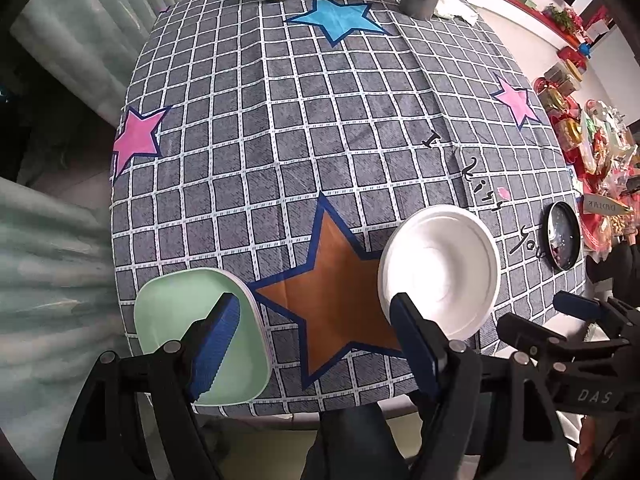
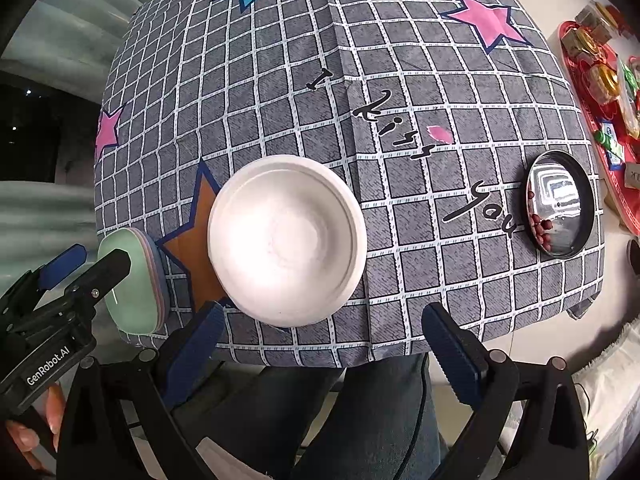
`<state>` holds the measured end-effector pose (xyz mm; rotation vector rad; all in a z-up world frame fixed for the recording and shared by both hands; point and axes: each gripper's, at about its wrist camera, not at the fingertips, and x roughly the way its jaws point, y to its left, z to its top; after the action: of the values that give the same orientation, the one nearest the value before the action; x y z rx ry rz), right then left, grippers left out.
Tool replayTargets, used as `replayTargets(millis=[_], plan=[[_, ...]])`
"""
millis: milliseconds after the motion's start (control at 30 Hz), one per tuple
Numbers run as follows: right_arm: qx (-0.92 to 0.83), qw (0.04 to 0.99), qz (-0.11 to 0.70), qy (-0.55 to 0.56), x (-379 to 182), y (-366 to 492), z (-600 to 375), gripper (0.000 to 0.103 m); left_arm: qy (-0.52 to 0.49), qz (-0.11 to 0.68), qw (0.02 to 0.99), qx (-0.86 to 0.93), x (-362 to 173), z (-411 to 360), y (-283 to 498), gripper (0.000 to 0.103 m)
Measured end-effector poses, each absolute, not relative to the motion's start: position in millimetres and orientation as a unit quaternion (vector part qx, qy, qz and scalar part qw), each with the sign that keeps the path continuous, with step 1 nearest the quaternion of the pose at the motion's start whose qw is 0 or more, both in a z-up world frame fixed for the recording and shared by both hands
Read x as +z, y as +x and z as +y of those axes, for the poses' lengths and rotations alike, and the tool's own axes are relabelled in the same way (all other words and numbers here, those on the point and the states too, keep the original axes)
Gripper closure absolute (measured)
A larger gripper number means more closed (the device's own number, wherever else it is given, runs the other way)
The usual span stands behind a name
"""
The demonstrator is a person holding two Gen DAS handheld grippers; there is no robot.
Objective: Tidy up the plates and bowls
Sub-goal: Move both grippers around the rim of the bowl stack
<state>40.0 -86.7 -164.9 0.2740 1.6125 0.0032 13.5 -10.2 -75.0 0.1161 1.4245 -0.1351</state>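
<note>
While nothing is gripped yet: the gathering step is judged barely begun.
Left gripper [image 1: 316, 344]: jaws wide, empty, above the brown star.
Right gripper [image 2: 320, 354]: wide, empty.
White bowl [image 2: 286, 240]: at 12 o'clock from the right gripper.
Green plate stack [image 1: 200, 336]: at 9 o'clock under the left finger; pink lower edges are seen only from the right wrist.
Metal dish [image 2: 560, 210]: at 2 o'clock, red bits inside.
Next: a rim must be straddled before closing.

tablecloth [image 2: 440, 272]: matt cloth | metal dish [image 2: 560, 210]: glossy | white bowl [image 2: 286, 242]: smooth

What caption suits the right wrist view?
Open right gripper above a white bowl, green plates stacked left, metal dish right, on a checked tablecloth.
</note>
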Motion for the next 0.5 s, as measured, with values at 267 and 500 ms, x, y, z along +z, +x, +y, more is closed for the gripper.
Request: replayTargets(millis=[267, 500], plan=[[0.001, 0.684, 0.72, 0.118, -166.9, 39.8, -82.9, 0.003, 0.051, 0.65, 0.756, -0.063, -74.9, -7.0, 13.7, 0.023], [0.003, 0.684, 0.721, 0.112, -168.2, 41.7, -81.1, 0.003, 0.046, 0.65, 0.756, -0.055, -74.4, -4.8, 14.5, 0.023]])
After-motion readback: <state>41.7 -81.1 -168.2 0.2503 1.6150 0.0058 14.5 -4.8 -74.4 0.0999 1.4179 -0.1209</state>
